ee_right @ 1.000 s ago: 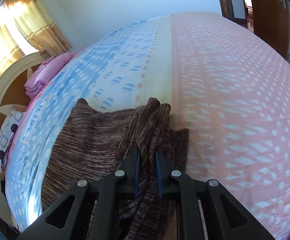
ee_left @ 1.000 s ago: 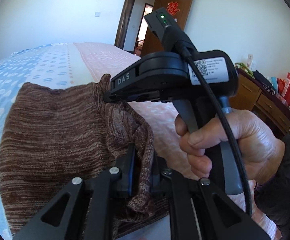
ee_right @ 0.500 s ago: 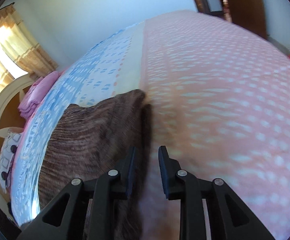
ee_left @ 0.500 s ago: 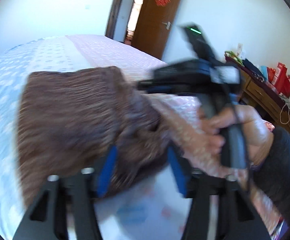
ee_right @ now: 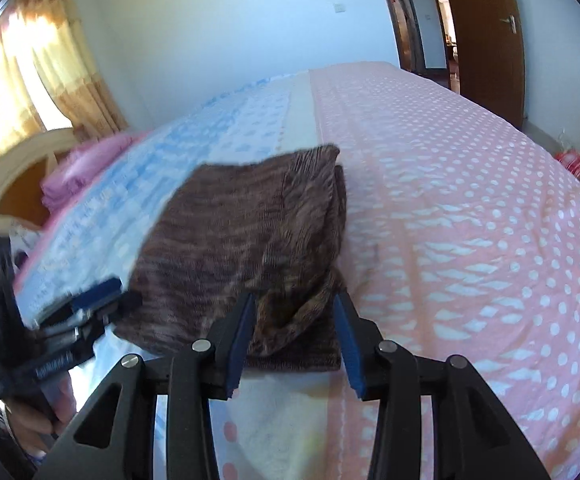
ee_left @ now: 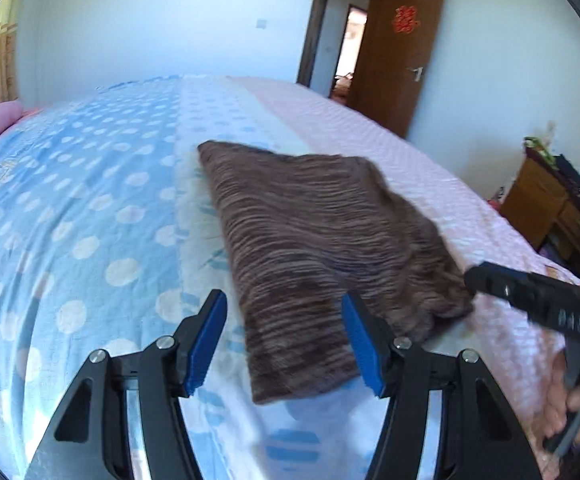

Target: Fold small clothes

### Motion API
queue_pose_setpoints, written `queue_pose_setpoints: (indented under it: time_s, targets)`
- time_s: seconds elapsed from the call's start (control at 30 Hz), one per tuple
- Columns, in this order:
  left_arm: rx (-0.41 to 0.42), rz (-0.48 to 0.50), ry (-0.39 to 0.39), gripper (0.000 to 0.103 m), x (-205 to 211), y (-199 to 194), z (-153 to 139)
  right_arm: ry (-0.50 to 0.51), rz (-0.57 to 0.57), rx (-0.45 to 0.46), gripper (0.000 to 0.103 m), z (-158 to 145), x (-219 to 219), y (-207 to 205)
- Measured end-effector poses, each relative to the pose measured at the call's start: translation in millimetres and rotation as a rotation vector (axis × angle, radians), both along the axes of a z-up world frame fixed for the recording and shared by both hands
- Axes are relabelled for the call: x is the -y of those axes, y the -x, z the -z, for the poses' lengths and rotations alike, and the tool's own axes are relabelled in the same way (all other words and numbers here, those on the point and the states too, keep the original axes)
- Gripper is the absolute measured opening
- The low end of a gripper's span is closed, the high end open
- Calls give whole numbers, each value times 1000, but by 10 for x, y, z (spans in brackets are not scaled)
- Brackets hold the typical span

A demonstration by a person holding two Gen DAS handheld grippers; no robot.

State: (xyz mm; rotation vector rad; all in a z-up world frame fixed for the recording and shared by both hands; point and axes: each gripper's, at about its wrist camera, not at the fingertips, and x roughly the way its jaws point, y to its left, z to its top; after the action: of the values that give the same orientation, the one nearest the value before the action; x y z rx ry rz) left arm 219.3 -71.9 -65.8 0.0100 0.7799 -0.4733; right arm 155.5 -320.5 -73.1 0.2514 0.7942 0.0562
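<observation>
Right now the brown striped knitted garment (ee_left: 321, 248) lies folded on the bed (ee_left: 90, 220), across the seam where the blue dotted half of the sheet meets the pink dotted half, its nearest corner pointing at the bed's near edge. The left claw (ee_left: 286, 344) stands with its blue-padded fingers wide apart over that near corner, holding nothing. The right claw (ee_right: 293, 336) is likewise apart, its pads either side of a loose hump of cloth at the garment's near right edge without visibly pinching it.

That hump is the weak spot, I judge. The top layer on the right side sits bunched and askew over the strip beneath, so a careless nip there could catch only one layer and drag the fold open. Knit of this kind is soft and stretchy; pulling from one corner alone would likely skew the rectangle, not square it. With the two claws working close together, one could also bump the other.

The bed itself is broad and yielding, its sheet faintly wrinkled. At its head are a cream wooden headboard (ee_right: 18, 160) and pink bedding (ee_right: 86, 164), beside sunlit yellow curtains (ee_right: 26, 76). A brown wooden door (ee_left: 393, 52) stands open beyond the foot, and a wooden dresser (ee_left: 541, 204) sits by the right wall.
</observation>
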Motion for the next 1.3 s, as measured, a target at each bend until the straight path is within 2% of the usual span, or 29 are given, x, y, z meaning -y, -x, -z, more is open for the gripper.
queue_pose_setpoints:
  time_s: [0.03, 0.07, 0.1, 0.13, 0.17, 0.23, 0.33, 0.5, 0.63, 0.7, 0.77, 0.83, 0.93, 1.07, 1.2, 1.23, 1.3]
  targets:
    - [-16, -12, -14, 62, 11, -44, 67, 23, -13, -14, 42, 48, -61, -27]
    - [-31, -20, -32, 62, -3, -60, 133, 42, -26, -28, 37, 105, -112, -54]
    - [-45, -29, -50, 62, -5, -74, 174, 65, -26, -38, 11, 154, -147, -73]
    - [-61, -35, -63, 64, -15, -104, 227, 89, -19, -64, 7, 217, -173, -107]
    - [-76, -38, -58, 64, -48, -110, 250, 73, 1, -102, 7, 294, -141, -140]
    - [-88, -41, -26, 64, -139, -62, 212, -89, 43, -116, 7, 372, 15, -101]
    - [-79, -12, -44, 59, -194, -52, 203, -220, 47, -132, 7, 405, 185, -5]
    - [-77, 12, -33, 60, -306, -34, 216, -253, 33, -149, 6, 479, 277, 184]
    - [-84, 24, -22, 65, -360, -17, 153, -258, 31, -162, 10, 396, 293, 188]
    - [-77, 25, 6, 64, -406, -19, 53, -194, 77, -134, 10, 239, 340, 244]
    - [-41, 2, 17, 64, -400, -70, -56, -74, 113, -43, 10, 7, 351, 282]
    - [7, -21, -2, 64, -292, -177, -166, 9, 110, 32, 10, -183, 275, 225]
    - [58, -70, -57, 64, -51, -380, -230, 64, 46, 83, 10, -302, 62, -72]
    - [35, -126, -107, 64, 209, -677, -142, 139, 11, 79, 10, -193, -126, -477]
    - [8, -153, -202, 64, 324, -819, 65, 175, 31, -20, 10, 142, -140, -782]
    - [2, -150, -196, 66, 308, -815, 108, 170, 38, -38, 10, 250, -103, -794]
    - [2, -154, -190, 67, 280, -808, 129, 121, 45, -15, 10, 279, -11, -764]
